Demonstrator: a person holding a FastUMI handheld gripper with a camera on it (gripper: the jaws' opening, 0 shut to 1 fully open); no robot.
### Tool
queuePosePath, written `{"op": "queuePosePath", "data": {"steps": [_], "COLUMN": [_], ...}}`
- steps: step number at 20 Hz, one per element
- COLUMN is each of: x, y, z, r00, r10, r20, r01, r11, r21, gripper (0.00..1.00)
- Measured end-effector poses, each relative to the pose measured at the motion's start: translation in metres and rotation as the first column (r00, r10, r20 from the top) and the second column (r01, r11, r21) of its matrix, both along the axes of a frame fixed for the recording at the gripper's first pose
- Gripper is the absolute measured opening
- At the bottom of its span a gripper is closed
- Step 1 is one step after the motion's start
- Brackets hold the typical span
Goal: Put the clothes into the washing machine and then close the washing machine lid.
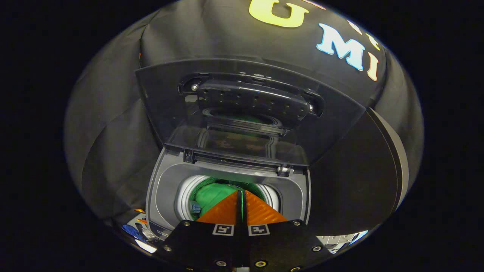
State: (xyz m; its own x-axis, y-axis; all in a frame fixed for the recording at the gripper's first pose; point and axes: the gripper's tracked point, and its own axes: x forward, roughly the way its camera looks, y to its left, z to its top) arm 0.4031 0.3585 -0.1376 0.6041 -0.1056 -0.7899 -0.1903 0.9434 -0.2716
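Clothes lie in the washing machine drum — just beyond the gripper, fingers nearly together, empty.

tongs pointing fwd and down, fingers nearly together, thin gap btwn tips, nothing held

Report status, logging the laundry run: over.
Gripper jaws shut, empty, above the drum. Green clothes inside the washing machine. Lid up, nothing blocking.
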Motion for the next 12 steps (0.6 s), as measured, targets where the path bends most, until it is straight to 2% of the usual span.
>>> {"op": "queuePosePath", "data": {"steps": [3, 6, 8, 11, 12], "x": [-0.003, -0.005, -0.005, -0.008, -0.008], "y": [-0.002, -0.015, -0.012, -0.014, -0.019], "z": [-0.010, -0.009, -0.005, -0.005, -0.005], "r00": [1.000, 0.997, 0.997, 0.996, 0.996], "r10": [-0.020, -0.071, -0.083, -0.085, -0.094], "r20": [-0.018, -0.012, 0.008, 0.001, 0.005], "r01": [0.020, 0.071, 0.082, 0.085, 0.094], "r11": [1.000, 0.997, 0.996, 0.996, 0.996], "r21": [0.016, -0.016, 0.014, 0.013, -0.005], "gripper": [0.00, 0.00, 0.00, 0.98, 0.97]}}
